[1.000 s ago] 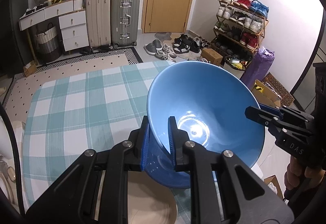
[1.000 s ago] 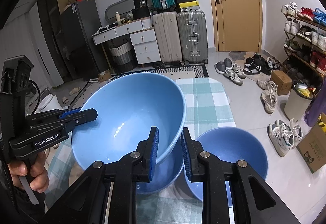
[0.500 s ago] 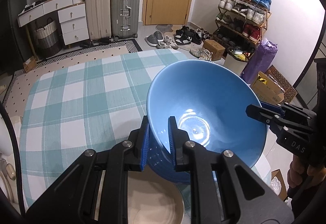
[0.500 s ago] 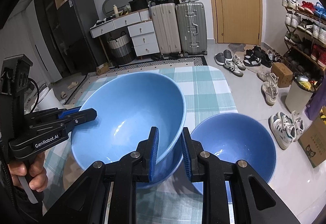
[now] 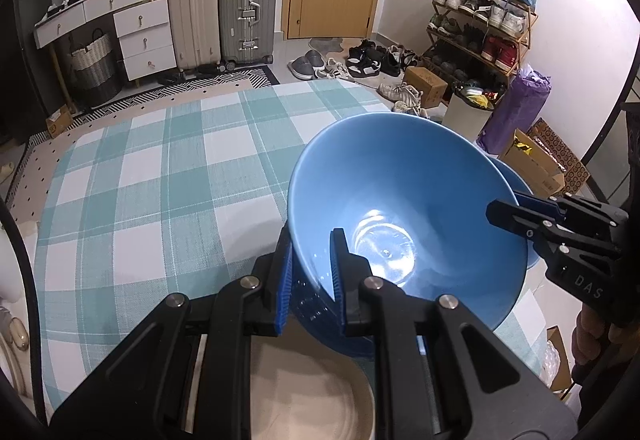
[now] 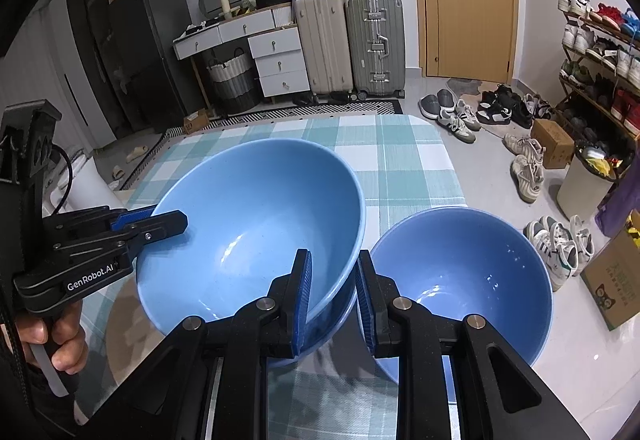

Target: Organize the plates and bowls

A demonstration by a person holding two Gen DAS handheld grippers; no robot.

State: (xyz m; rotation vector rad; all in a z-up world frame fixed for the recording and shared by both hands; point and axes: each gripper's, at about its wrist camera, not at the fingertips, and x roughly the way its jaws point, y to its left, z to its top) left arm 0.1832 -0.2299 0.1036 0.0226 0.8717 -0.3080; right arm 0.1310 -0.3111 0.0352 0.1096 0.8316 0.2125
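Observation:
A big blue bowl [image 5: 400,192] hangs tilted just over the checked tablecloth [image 5: 160,180], carried by both grippers. My left gripper [image 5: 312,240] is shut on its near rim in the left wrist view; across the bowl my right gripper [image 5: 504,210] pinches the opposite rim. From the right wrist view, the right gripper [image 6: 333,256] is shut on the bowl [image 6: 248,208], with the left gripper [image 6: 176,218] clamped at the far left rim. A second blue bowl [image 6: 460,272] stands on the table right beside it, its edge [image 5: 516,176] peeking out behind.
A cream plate [image 5: 312,400] lies under my left gripper near the table's front. The table's right edge drops to the floor, with shoes [image 6: 528,176], a bin [image 6: 588,180] and a cardboard box [image 6: 616,280]. Suitcases [image 5: 248,12] and drawers stand beyond the table.
Both grippers have sunk toward the table with the bowl held between them. The tablecloth and the second bowl look closer and larger. Neither grip has changed.

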